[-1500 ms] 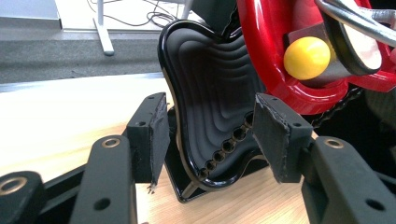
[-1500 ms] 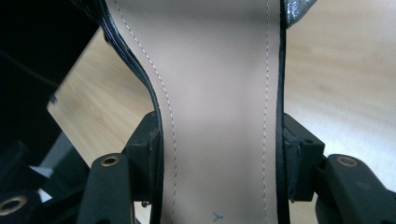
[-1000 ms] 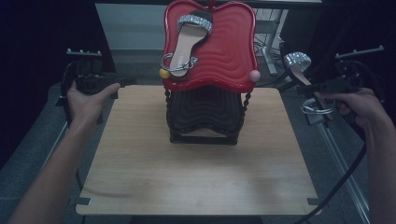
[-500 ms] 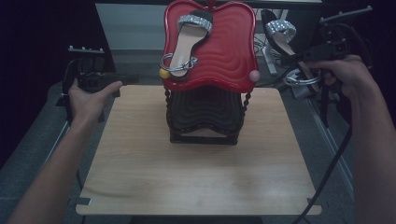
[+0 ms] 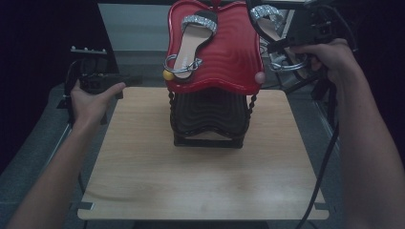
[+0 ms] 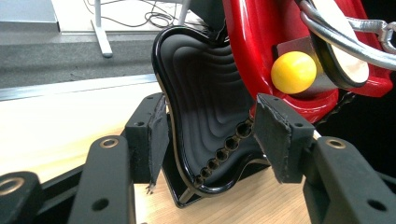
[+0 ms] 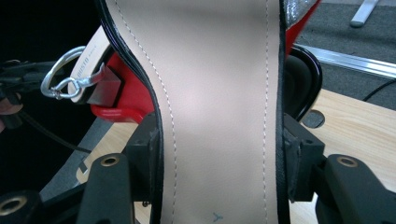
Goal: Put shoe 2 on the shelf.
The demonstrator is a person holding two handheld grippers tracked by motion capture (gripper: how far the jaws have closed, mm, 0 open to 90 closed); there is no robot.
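A red wavy display panel (image 5: 224, 52) stands tilted on a black stand (image 5: 210, 114) at the far middle of the table (image 5: 200, 181). One sandal (image 5: 191, 40) with a glitter strap lies on its left half, heel by a yellow ball (image 5: 167, 75). My right gripper (image 5: 286, 45) is shut on a second sandal (image 5: 267, 21), held in the air by the panel's upper right corner. Its beige insole (image 7: 219, 102) sits between the jaws of the right gripper (image 7: 219, 154). My left gripper (image 6: 210, 135) is open, level with the black stand (image 6: 205, 107), nothing between its pads.
A pink ball (image 5: 260, 77) marks the panel's lower right corner. Grey floor and cables lie beyond the table's far edge. The left gripper (image 5: 129, 80) rests at the table's far left corner. The wooden top in front of the stand is bare.
My right gripper has carried the second sandal up and to the left, from off the table's right side to the panel's upper right corner. The left hand has stayed put.
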